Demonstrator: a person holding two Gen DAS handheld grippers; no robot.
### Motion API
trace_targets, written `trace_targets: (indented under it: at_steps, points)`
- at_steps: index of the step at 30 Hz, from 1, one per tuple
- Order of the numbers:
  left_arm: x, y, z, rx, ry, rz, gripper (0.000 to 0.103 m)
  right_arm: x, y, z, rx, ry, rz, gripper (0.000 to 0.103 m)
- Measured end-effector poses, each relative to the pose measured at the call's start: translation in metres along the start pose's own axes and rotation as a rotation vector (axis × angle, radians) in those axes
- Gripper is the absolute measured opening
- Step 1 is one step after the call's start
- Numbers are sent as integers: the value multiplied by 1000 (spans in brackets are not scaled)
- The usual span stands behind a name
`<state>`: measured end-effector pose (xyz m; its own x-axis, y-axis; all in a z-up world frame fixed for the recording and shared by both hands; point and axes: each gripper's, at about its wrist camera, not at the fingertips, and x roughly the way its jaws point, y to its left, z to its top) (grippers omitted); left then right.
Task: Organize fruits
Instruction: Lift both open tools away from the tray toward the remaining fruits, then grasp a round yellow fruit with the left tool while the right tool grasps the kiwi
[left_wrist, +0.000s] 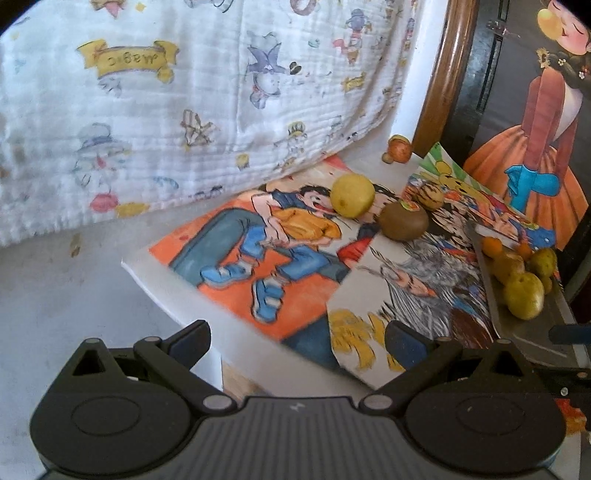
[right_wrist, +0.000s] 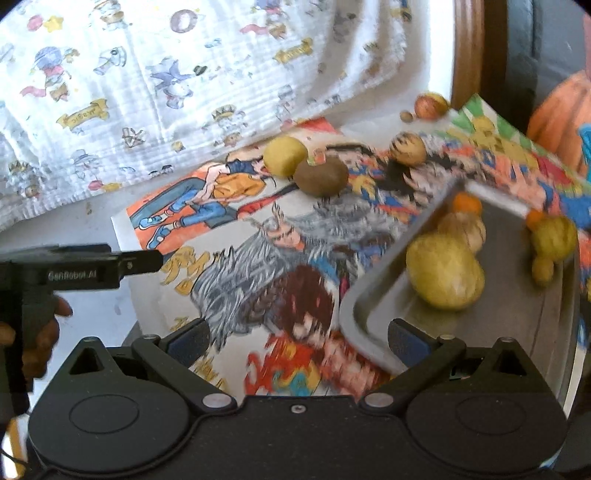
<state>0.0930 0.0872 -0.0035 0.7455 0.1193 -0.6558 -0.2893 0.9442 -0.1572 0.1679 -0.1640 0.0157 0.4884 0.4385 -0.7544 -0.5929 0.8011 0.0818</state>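
Both sets of jaws stand wide apart and hold nothing: the left gripper (left_wrist: 297, 341) hangs over the drawings, the right gripper (right_wrist: 297, 341) sits at the near corner of the metal tray (right_wrist: 373, 295), probably lined up for loading. In the tray: several yellow-green fruits (right_wrist: 445, 275) and small oranges (right_wrist: 467, 203). Loose on the bench's drawings (left_wrist: 236, 258), touching, a yellow fruit (left_wrist: 352, 195) and a kiwi (left_wrist: 403, 221); likely next in.

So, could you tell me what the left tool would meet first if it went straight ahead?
Probably the colourful cartoon drawing sheets on the table; the open left tool holds nothing, though depth is unclear.
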Motion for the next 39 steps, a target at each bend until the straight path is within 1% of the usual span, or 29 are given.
trace_targets:
  at_steps: [5,10,14,19,22,24,26,29,34,36,39]
  points:
    - [19,-1,26,9,6,30,103,11,-4,22,-89,-18,-16,102]
    - [40,-8,56,30,17,34,103,22,-14,48,-163,-43,-10,102]
    - [63,-11,77,27,35,2,103,38,-19,62,-295,-44,-11,102]
    - [99,-15,101,-5,66,-52,103,66,-26,77,-531,-53,1,102]
    - [120,-17,113,-30,78,-96,103,85,-33,88,-614,-49,22,102]
    - [133,-18,120,-50,83,-119,102,99,-37,96,-646,-39,54,102]
    - [148,-18,125,-75,98,-143,102,112,-40,103,-660,-27,84,102]
    - [164,-16,130,-110,105,-188,101,130,-45,114,-655,-7,126,98]
    - [182,-16,132,-130,126,-236,92,154,-49,127,-615,20,200,89]
    - [187,-16,132,-142,131,-255,88,160,-50,129,-602,24,224,87]
    - [192,-18,132,-136,130,-265,81,166,-50,133,-579,40,250,83]
